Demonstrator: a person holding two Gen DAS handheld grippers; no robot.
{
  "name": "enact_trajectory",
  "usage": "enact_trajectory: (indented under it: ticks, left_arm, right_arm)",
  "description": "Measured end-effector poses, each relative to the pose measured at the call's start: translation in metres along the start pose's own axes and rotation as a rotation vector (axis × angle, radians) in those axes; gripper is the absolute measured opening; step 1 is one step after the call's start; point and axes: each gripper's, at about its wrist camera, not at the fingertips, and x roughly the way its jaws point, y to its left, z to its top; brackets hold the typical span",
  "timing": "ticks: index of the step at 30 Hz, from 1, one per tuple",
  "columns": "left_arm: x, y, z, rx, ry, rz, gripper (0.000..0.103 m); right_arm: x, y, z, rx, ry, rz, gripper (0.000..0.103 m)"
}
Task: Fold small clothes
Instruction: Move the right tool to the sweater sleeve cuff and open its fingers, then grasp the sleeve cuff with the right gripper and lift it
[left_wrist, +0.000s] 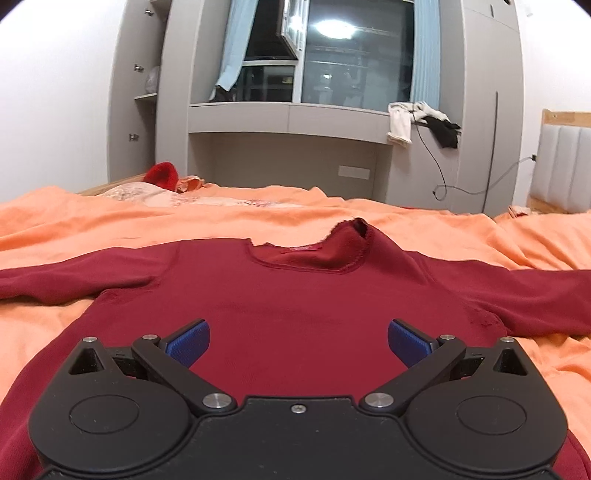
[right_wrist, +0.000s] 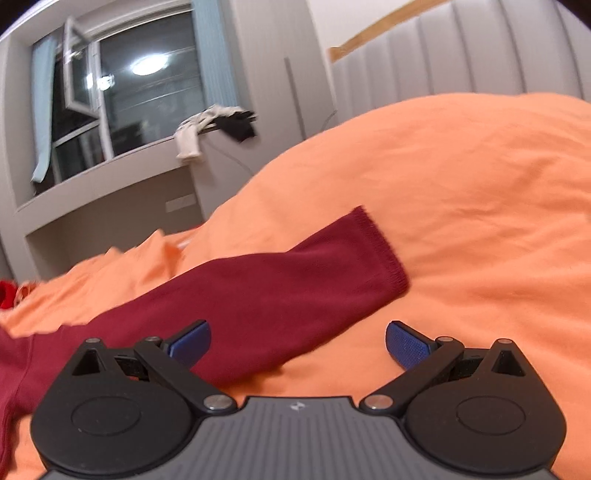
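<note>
A dark red long-sleeved sweater (left_wrist: 291, 295) lies flat on the orange bedspread (left_wrist: 110, 221), collar away from me and both sleeves spread sideways. My left gripper (left_wrist: 298, 341) hovers open over the sweater's chest, its blue pads (left_wrist: 190, 345) wide apart with nothing between them. In the right wrist view the sweater's right sleeve (right_wrist: 280, 291) runs diagonally up to its cuff (right_wrist: 380, 251). My right gripper (right_wrist: 298, 341) is open just above that sleeve; the left fingertip is over the cloth, the right one over bare bedspread (right_wrist: 461, 203).
A bright red garment (left_wrist: 162, 175) and a patterned cloth lie at the bed's far left. Behind stand grey cabinets, a window ledge with white and black clothes (left_wrist: 421, 122) draped on it, and a padded headboard (left_wrist: 561, 166) to the right.
</note>
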Motion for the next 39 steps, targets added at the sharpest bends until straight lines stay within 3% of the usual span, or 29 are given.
enact_trajectory:
  ticks: [6,15,22,27,31,34,39]
  left_arm:
    - [0.0,0.01,-0.001,-0.041,0.005,0.022,0.103]
    - [0.014,0.012,-0.008,-0.031,0.089,0.027,0.103]
    - [0.018,0.011,-0.013,-0.024,0.112,0.03,0.103]
    - [0.018,0.011,-0.013,-0.023,0.111,0.031,0.103]
    - [0.017,0.01,-0.015,-0.015,0.115,0.029,0.103]
    - [0.018,0.009,-0.016,-0.015,0.12,0.03,0.103]
    - [0.019,0.01,-0.014,-0.017,0.123,0.029,0.103]
  right_arm:
    - [0.014,-0.009,0.007,0.043,-0.037,-0.037,0.103]
    - [0.027,-0.02,0.012,0.102,-0.061,-0.05,0.099]
    - [0.031,-0.023,0.013,0.121,-0.062,-0.114,0.069]
    - [0.032,-0.015,0.009,0.076,-0.055,-0.109,0.062]
    - [0.034,-0.01,0.008,0.049,-0.042,-0.096,0.037]
    - [0.033,-0.018,0.009,0.106,-0.051,-0.105,0.032]
    - [0.035,-0.02,0.009,0.129,-0.048,-0.113,0.011]
